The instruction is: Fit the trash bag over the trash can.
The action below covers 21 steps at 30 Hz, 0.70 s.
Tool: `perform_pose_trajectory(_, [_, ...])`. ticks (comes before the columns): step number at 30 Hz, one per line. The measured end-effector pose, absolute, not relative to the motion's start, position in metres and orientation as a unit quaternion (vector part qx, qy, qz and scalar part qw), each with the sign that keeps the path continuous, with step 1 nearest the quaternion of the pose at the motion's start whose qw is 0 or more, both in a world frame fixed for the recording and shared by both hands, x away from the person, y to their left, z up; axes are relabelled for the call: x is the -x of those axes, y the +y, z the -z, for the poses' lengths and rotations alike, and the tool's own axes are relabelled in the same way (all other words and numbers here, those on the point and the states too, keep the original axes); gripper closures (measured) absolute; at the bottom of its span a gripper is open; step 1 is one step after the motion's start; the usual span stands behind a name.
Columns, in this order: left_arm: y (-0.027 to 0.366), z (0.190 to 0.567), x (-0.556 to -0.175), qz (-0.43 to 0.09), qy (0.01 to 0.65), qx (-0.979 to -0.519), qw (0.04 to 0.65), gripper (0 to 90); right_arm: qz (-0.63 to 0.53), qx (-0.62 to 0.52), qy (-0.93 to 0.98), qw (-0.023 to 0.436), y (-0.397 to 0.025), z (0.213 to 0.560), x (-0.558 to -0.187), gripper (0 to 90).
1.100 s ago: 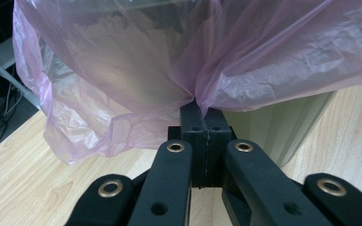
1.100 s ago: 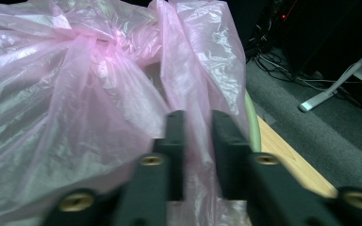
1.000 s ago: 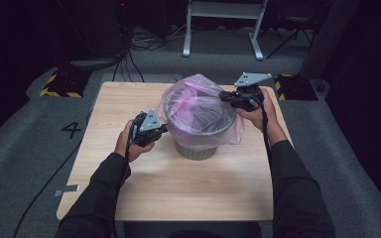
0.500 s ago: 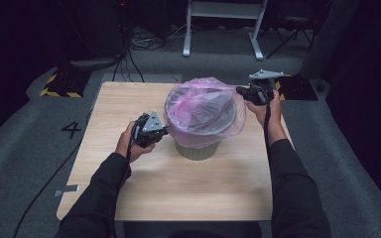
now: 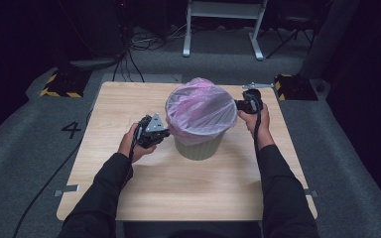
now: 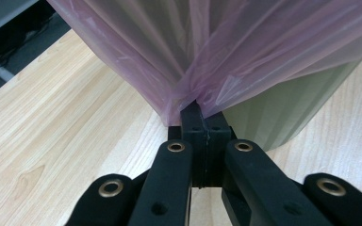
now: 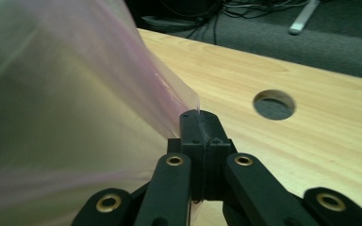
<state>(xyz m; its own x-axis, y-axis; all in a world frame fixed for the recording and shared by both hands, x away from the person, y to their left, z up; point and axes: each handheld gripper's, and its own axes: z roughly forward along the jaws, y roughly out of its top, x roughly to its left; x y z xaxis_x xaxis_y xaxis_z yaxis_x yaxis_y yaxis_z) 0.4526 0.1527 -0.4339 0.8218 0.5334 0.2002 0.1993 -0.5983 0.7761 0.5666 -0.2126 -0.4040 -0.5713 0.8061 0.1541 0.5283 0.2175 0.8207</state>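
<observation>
A pale green ribbed bin [image 5: 198, 146] stands upright in the middle of the wooden table [image 5: 104, 188]. A translucent pink plastic bag [image 5: 201, 109] is stretched over its top and upper sides. My left gripper [image 5: 164, 131] is at the bin's left side, shut on the bag's edge [image 6: 188, 96], which bunches into its black jaws, with the bin wall [image 6: 287, 113] just behind. My right gripper [image 5: 238, 105] is at the bin's right, a little higher, shut on the bag's thin edge [image 7: 191, 106], pulling the film taut.
A round cable hole [image 7: 274, 104] is cut in the table top beyond the right gripper. Grey carpet surrounds the table, with a "4" mark [image 5: 72, 130], yellow-black blocks [image 5: 58, 84], cables and a white frame's legs [image 5: 223, 25] at the back.
The right gripper has carried the bag's edge outward to the right and down the bin's side, so the bag now covers the bin's top. The left gripper has hardly moved.
</observation>
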Motion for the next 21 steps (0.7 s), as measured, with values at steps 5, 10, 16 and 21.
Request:
perform_pose_trajectory(5, [0.157,0.428,-0.442,-0.243,0.219,-0.852,0.408,89.8,-0.462,-0.415,0.767,0.165,-0.215,0.406,-0.555,87.5])
perform_pose_trajectory(10, [0.162,0.417,-0.430,-0.254,0.227,-0.835,0.432,58.7,-0.454,-0.375,0.774,0.234,-0.226,0.395,-0.534,58.7])
perform_pose_trajectory(16, [0.172,0.411,-0.425,-0.246,0.244,-0.821,0.454,33.1,-0.445,-0.319,0.792,0.269,-0.246,0.381,-0.506,43.2])
perform_pose_trajectory(21, [0.175,0.410,-0.423,-0.232,0.238,-0.824,0.458,26.2,-0.459,-0.273,0.800,0.272,-0.263,0.367,-0.480,35.3])
